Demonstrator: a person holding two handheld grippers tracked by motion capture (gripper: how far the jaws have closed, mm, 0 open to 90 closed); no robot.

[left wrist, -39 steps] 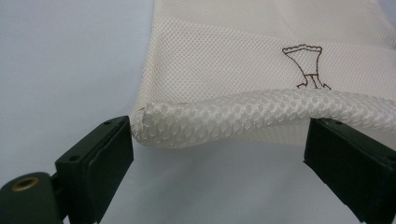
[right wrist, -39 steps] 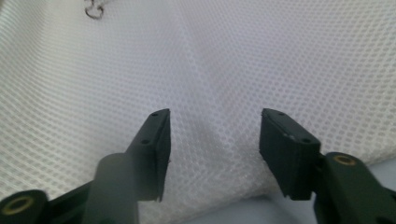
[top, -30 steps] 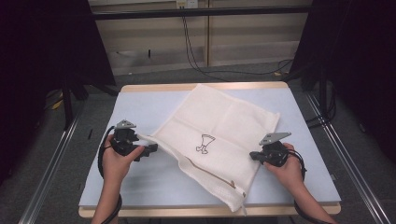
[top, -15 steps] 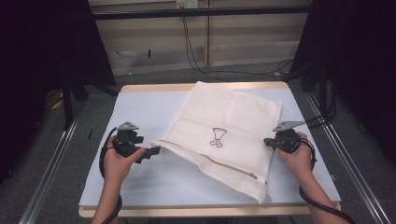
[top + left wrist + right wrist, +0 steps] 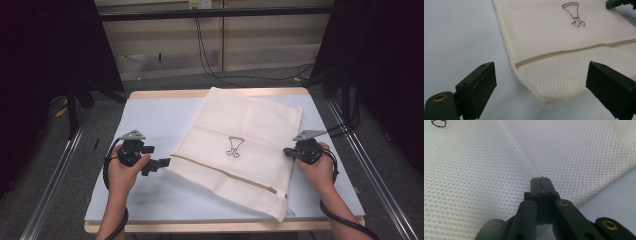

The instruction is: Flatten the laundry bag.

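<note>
A cream mesh bag (image 5: 240, 150) with a zipper (image 5: 225, 172) and a small black drawing (image 5: 234, 146) lies flat and slantwise on the pale table mat (image 5: 150, 120). My right gripper (image 5: 289, 151) is shut on the bag's right edge. In the right gripper view the closed jaws (image 5: 540, 180) pinch a ridge of mesh (image 5: 486, 170). My left gripper (image 5: 162, 163) is open at the bag's left corner. In the left gripper view that corner (image 5: 549, 92) lies between the wide-apart jaws (image 5: 541, 87), clear of both pads. The zipper end (image 5: 524, 62) lies just beyond.
The table has a wooden rim (image 5: 220, 227), with metal rails (image 5: 50, 190) along both sides. Black cables (image 5: 210, 55) hang at the back wall, and dark stands (image 5: 75, 95) flank the far corners. Bare mat lies left of the bag and along the front.
My right gripper has moved to the right with the bag's edge in it. The bag has slid right and spread out flatter. My left hand has stayed put.
</note>
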